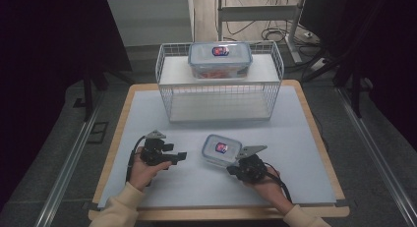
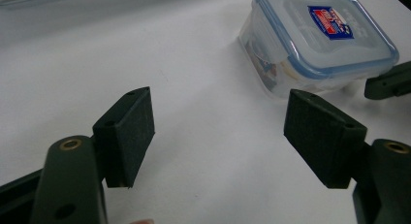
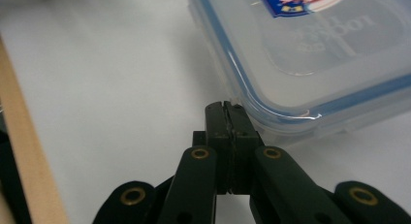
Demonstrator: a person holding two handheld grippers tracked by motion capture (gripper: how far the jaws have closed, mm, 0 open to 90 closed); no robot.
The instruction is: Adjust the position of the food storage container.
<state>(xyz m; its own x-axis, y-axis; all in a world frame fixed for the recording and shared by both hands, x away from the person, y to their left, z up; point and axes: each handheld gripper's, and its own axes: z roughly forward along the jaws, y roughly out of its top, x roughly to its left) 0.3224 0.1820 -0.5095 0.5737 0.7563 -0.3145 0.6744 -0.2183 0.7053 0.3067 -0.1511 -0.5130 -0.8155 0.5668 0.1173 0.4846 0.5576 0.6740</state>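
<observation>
- A wood-edged bench under a pale sheet stands in a dim room, cables trailing across the floor behind it.
- Beyond both claws, a white wire basket sits at the bench's far side, with a large lidded container on top of it.
- The right claw has its jaws pressed fully together, gripping nothing; its tip sits at the near edge of the small clear container, though actual contact cannot be made out.
- That small container, blue-rimmed with a red-and-blue label, rests on the bench just ahead of the right claw and off to the right of the left one.
- The left claw holds its jaws wide apart and empty, bare sheet between its pads.
</observation>
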